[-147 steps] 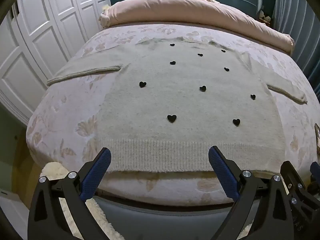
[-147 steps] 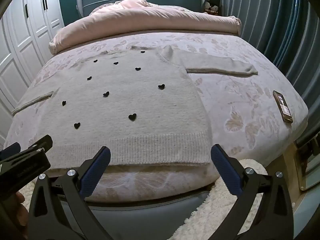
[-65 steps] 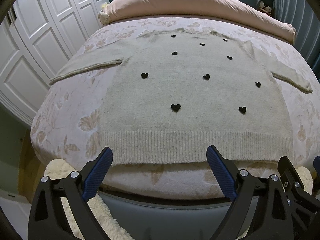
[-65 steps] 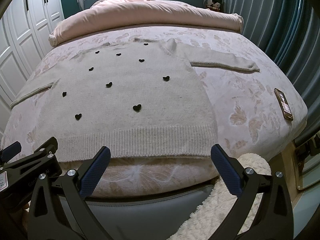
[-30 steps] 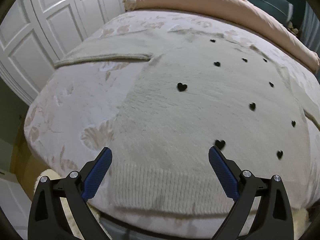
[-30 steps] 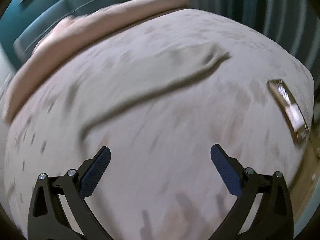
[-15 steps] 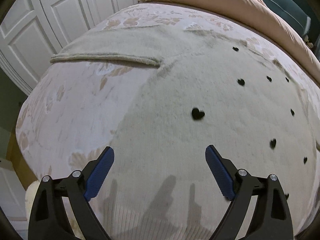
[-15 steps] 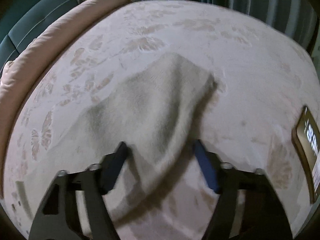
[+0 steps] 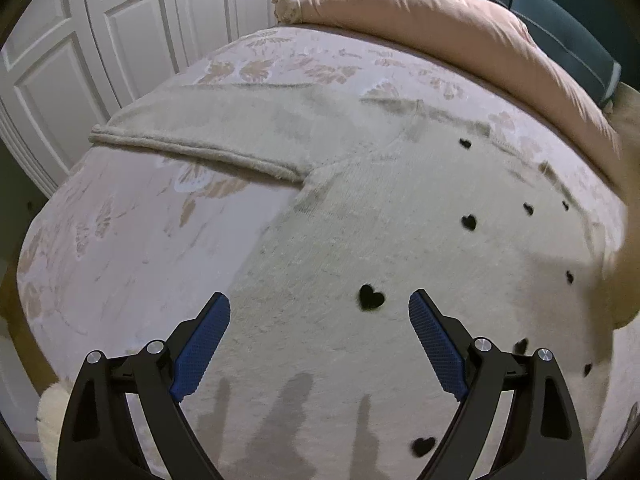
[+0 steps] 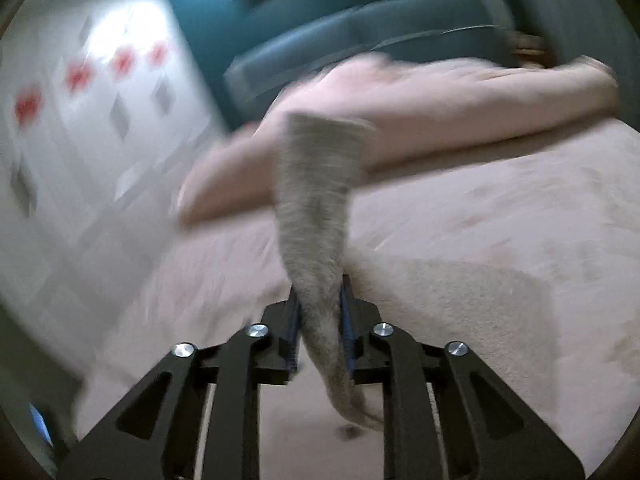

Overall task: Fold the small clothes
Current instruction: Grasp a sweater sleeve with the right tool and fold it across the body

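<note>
Cream sweater [image 9: 360, 240], black hearts, apparently flat.

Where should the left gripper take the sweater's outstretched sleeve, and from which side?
At the cuff end of the outstretched sleeve, coming from above with the jaws across its width. It lies flat on the bedspread, and that free end would fold over the sweater easily. The left gripper is open over the body.

The sweater [image 9: 360, 248] lies flat on the bed [image 9: 132, 240] beneath the left tongs [image 9: 319, 334], its sleeve [image 9: 192, 132] stretching ahead-left, the duvet [image 9: 440, 36] beyond.
</note>
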The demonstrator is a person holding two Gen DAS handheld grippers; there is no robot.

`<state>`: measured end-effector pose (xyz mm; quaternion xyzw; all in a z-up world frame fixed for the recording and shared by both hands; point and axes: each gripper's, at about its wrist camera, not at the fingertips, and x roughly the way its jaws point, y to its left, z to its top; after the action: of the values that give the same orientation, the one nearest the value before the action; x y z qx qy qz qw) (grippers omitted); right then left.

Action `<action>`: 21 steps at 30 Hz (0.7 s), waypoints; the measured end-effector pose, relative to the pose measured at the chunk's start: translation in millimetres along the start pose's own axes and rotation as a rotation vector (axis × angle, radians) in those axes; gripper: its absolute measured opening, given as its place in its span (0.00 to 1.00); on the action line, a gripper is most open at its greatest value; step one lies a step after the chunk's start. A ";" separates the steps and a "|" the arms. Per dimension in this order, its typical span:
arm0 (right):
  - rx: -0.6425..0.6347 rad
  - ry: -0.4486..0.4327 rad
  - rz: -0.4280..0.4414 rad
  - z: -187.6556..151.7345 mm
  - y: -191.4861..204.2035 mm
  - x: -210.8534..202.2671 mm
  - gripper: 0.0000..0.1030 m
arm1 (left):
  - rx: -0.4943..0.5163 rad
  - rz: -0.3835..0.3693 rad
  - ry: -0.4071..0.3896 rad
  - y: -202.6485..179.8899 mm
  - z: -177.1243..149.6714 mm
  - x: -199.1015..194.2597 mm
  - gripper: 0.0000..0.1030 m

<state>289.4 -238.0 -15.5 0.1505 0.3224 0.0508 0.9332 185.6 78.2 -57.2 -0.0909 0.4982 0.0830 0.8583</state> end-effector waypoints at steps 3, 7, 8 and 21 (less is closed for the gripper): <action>-0.110 0.176 -0.034 -51.7 54.9 65.0 0.39 | 0.003 -0.038 0.009 -3.4 4.8 -2.0 0.87; -0.128 0.231 -0.079 -94.2 68.2 64.3 0.42 | 0.035 -0.061 0.013 -10.4 15.5 1.0 0.87; -0.091 0.230 -0.077 -100.0 60.5 50.4 0.45 | 0.044 -0.058 0.009 -12.2 17.6 1.9 0.87; 0.213 0.237 -0.288 -150.7 -60.3 -52.8 0.54 | 0.127 -0.072 0.007 -49.3 25.0 21.1 0.87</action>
<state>154.7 -268.0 -116.0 0.1937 0.4514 -0.1001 0.8653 228.4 37.4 -59.8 -0.0543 0.5019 0.0198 0.8630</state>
